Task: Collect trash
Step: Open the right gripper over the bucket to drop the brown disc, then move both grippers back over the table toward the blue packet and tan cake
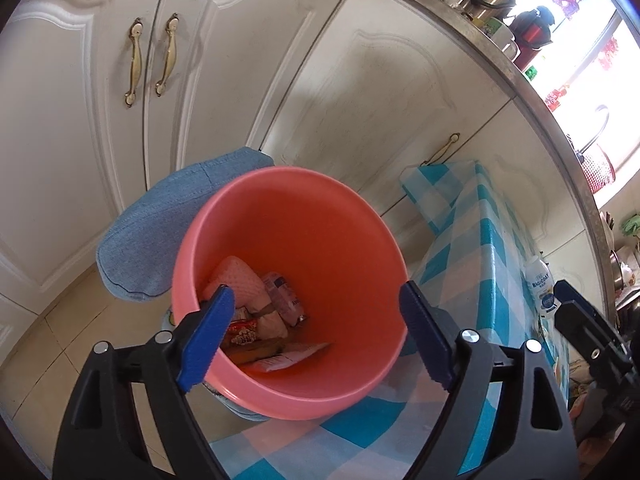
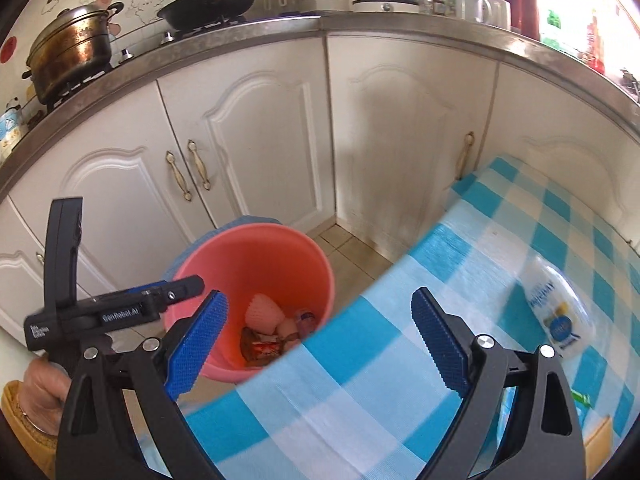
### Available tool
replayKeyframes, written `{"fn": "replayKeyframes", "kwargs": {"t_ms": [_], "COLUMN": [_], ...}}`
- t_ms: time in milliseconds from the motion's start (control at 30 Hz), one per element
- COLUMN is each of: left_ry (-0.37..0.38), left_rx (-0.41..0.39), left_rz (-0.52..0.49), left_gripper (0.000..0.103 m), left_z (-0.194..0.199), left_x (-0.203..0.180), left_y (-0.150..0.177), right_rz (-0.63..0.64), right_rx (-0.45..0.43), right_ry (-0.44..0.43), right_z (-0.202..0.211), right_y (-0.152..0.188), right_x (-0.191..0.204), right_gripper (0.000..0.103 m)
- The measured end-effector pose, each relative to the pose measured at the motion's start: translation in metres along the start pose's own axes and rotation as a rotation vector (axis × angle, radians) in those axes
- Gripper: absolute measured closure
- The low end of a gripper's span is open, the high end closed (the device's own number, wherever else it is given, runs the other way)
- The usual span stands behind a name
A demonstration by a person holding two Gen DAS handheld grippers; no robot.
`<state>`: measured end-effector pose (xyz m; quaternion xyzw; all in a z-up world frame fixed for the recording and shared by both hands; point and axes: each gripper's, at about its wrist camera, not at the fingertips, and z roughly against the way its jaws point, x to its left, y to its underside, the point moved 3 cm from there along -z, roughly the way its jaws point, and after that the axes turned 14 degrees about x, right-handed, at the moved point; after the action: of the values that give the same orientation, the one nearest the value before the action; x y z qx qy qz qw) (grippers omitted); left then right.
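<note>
One round pink plastic bucket (image 1: 320, 216) sits mid-frame with wrappers inside. One white bottle (image 2: 558, 308) lies at right on the blue checked tablecloth (image 2: 360, 380). Left gripper (image 1: 316, 336) and right gripper (image 2: 320, 340) both gape wide, holding nothing.

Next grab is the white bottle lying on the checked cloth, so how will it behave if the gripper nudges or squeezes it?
The white bottle lies on its side on the checked tablecloth, so a nudge would probably roll it. Its glossy plastic looks slippery. It is probably light, though its fill cannot be seen. The right gripper is open.
</note>
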<state>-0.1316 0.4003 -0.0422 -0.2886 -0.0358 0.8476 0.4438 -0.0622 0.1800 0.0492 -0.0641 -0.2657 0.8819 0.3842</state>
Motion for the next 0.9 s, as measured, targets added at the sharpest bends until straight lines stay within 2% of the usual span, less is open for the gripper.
{"fn": "replayKeyframes", "kwargs": {"t_ms": [200,500,900], "left_ry": [0.025,0.057,0.058], "left_rx": [0.029,0.056,0.102], "left_rz": [-0.045,-0.143,-0.269], "left_gripper": [0.014,0.013,0.013], "left_z": [-0.002,-0.002,-0.007], "left_x": [-0.027,-0.075,-0.137], "left_y": [0.006,0.02,0.047], "right_rz": [-0.053,-0.129,-0.261], "right_rx": [-0.001,-0.048,-0.101], "right_ry": [0.003,0.013,0.013], "right_z": [0.009,0.038,0.065], "right_y": [0.023,0.055,0.096], "right_x": [-0.019,-0.048,-0.099], "right_gripper": [0.011,0.011,0.011]}}
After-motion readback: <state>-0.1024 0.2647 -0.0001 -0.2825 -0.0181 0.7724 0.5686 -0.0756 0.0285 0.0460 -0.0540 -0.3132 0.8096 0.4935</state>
